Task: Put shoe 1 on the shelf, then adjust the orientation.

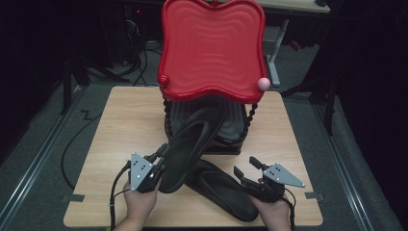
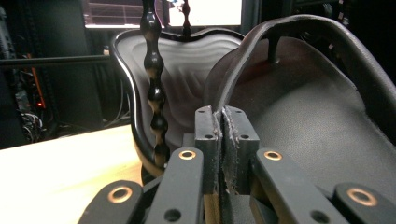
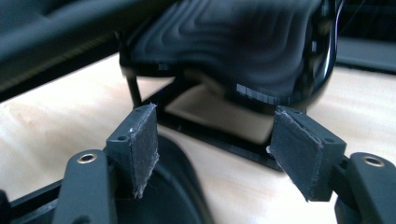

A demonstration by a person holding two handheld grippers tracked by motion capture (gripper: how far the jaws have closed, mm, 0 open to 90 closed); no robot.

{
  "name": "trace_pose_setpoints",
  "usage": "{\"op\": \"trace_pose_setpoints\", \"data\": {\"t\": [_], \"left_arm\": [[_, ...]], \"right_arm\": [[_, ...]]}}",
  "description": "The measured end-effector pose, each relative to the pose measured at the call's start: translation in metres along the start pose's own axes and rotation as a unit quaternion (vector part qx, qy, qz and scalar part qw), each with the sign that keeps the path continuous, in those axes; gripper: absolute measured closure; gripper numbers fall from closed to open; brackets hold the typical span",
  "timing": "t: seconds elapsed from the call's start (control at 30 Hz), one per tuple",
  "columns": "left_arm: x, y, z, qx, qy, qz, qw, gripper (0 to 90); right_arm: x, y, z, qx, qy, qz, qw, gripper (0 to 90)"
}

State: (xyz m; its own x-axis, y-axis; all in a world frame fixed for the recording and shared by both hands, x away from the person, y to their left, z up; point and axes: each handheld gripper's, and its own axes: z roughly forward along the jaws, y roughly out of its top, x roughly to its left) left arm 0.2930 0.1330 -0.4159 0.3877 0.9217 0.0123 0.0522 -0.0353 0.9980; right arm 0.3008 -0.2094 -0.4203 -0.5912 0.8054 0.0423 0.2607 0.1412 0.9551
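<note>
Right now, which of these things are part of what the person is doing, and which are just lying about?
Part of the job:
- lifted black slipper, clamped in the left gripper
- second black slipper, flat on the table
- black lower tray of the rack
- right gripper, jaws open

Just there:
- red upper tray
- pink ball at its corner
- floor cables

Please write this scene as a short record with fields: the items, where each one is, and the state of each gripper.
surface: wooden table
rack: two-tier stand, red tray on top, black tray below
held item: black slipper, its toe end leaning onto the black tray
left gripper: shut on the slipper's edge
second slipper: flat on the table, in front of the rack
right gripper: open, nothing between the pads, just above the second slipper
contact: the two slippers overlap in the high view
</note>
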Motion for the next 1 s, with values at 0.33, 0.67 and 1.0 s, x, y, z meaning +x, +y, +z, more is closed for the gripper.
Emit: {"op": "trace_pose_setpoints", "data": {"t": [0.33,0.67,1.0], "left_arm": [[-0.004,0.010,0.032,-0.009,0.026,-0.001,0.9996,84.9],[-0.010,0.001,0.055,0.007,0.054,0.016,0.9984,84.9],[-0.005,-0.009,0.065,0.017,0.066,0.010,0.9976,84.6]], "right_arm": [[0.015,0.016,0.029,-0.050,0.018,0.010,0.9985,37.1],[0.048,0.042,0.061,-0.060,0.048,-0.008,0.9970,39.5],[0.049,0.044,0.095,-0.035,0.036,-0.020,0.9985,61.7]]}}
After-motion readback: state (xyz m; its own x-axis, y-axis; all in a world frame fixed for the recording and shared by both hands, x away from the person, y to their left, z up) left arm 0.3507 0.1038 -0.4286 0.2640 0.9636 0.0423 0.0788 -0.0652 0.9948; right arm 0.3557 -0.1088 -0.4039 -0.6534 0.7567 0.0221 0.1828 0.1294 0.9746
